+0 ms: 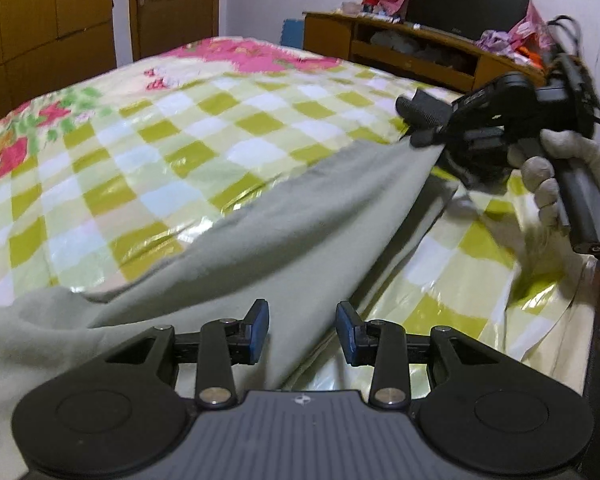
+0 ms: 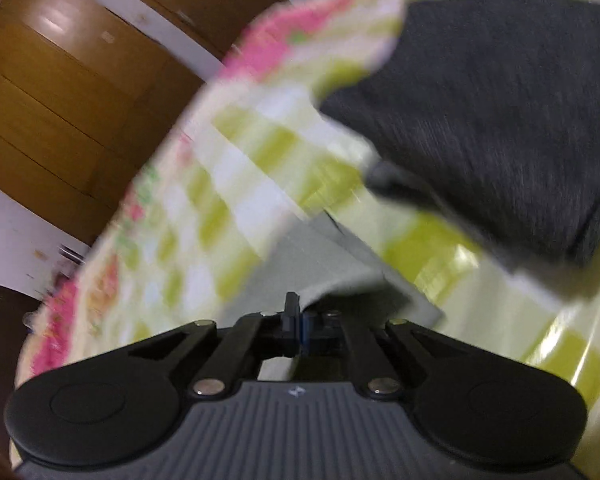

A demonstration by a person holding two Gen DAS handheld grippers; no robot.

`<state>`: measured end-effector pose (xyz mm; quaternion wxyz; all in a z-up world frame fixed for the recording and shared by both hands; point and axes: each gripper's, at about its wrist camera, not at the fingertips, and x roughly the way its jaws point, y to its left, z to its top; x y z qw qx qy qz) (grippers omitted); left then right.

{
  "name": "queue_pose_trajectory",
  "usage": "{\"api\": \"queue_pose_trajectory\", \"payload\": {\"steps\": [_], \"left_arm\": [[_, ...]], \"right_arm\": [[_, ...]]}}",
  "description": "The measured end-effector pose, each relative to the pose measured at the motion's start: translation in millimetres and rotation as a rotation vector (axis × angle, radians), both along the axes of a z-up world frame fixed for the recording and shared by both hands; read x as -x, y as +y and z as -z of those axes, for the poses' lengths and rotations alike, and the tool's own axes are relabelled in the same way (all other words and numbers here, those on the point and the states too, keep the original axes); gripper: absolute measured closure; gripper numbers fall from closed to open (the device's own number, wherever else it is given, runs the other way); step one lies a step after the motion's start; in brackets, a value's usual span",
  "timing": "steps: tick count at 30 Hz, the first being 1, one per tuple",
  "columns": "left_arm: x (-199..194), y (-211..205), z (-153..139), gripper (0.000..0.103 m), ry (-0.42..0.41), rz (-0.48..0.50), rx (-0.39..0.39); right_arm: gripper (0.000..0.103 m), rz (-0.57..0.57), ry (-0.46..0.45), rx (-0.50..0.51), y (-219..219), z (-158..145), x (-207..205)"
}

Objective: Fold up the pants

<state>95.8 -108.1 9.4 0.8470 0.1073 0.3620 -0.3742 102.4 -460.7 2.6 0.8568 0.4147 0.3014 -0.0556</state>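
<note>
1. The grey-green pants [image 1: 236, 252] are lying partly on the bed [image 1: 148, 148], with one end being pulled up off the cover toward the right of the left wrist view; the rest is spreading down to the lower left of that picture.
2. The right tongs [image 1: 418, 130] are pinching the raised corner of the pants, their pads pressed together on the cloth; in the right wrist view the right tongs [image 2: 297, 326] are showing shut with a fold of the pale cloth [image 2: 320, 264] caught at the tips.
3. A gloved hand [image 1: 556, 172] is gripping the handle of the right tongs at the right edge of the left wrist view.
4. The left tongs [image 1: 302, 330] are standing narrowly apart just above the pants; the cloth is lying under and between the blue pads [image 1: 260, 332], but the pads are not pressing on it.
5. A dark grey garment [image 2: 500, 112] is lying on the bed beyond the right tongs; that view is blurred.
6. The bed cover is showing green and white checks with pink flowers at the far end.
7. A wooden cabinet [image 1: 416, 56] bearing a dark screen [image 1: 468, 4] is standing beyond the bed, and wooden wardrobe doors [image 1: 48, 16] are lining the left wall.
</note>
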Motion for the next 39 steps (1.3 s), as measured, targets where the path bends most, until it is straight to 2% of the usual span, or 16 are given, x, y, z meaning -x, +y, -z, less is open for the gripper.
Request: {"api": "queue_pose_trajectory", "payload": {"steps": [3, 7, 9, 15, 17, 22, 24, 26, 27, 28, 30, 34, 35, 36, 38, 39], "left_arm": [[-2, -3, 5, 0.053, 0.011, 0.001, -0.005], [1, -3, 14, 0.053, 0.039, -0.003, -0.017], [4, 0, 15, 0.053, 0.043, -0.002, -0.017], [6, 10, 15, 0.053, 0.042, -0.02, -0.006], [6, 13, 15, 0.053, 0.041, -0.03, 0.004], [6, 17, 15, 0.053, 0.041, -0.044, 0.009], [5, 19, 15, 0.053, 0.041, -0.052, 0.012], [3, 19, 15, 0.053, 0.038, -0.062, 0.013], [2, 20, 15, 0.053, 0.037, -0.068, 0.015], [1, 21, 14, 0.053, 0.035, -0.073, 0.019], [0, 23, 11, 0.053, 0.025, -0.082, 0.035], [-2, 22, 14, 0.051, 0.023, -0.086, 0.055], [-4, 20, 20, 0.051, 0.034, -0.085, 0.048], [-5, 20, 24, 0.051, 0.043, -0.087, 0.042], [-5, 21, 29, 0.051, 0.056, -0.097, 0.036], [-4, 24, 28, 0.051, 0.056, -0.1, 0.042]], "right_arm": [[0.1, -0.003, -0.057, 0.038, -1, -13, 13], [0.095, -0.033, 0.115, 0.04, -2, 16, 9], [0.095, -0.009, 0.123, 0.024, -6, 21, 16], [0.078, 0.02, 0.169, 0.056, -15, 11, 30], [0.076, 0.013, 0.183, 0.058, -17, 10, 33], [0.061, -0.016, 0.195, 0.019, -7, 25, 10], [0.059, -0.037, 0.182, 0.015, -3, 28, 1], [0.063, -0.041, 0.172, 0.019, 1, 31, -6], [0.088, -0.046, 0.163, 0.026, 3, 30, -9], [0.099, -0.058, 0.156, 0.007, 3, 31, -12], [0.099, -0.058, 0.131, -0.059, -1, 30, -12], [0.1, 0.016, 0.053, -0.032, -17, 12, 14], [0.099, 0.033, 0.06, -0.011, -21, 12, 19], [0.092, 0.045, 0.094, 0.019, -24, 14, 21], [0.091, 0.038, 0.214, 0.04, -27, 22, 20], [0.09, 0.028, 0.211, 0.039, -26, 21, 24]]}}
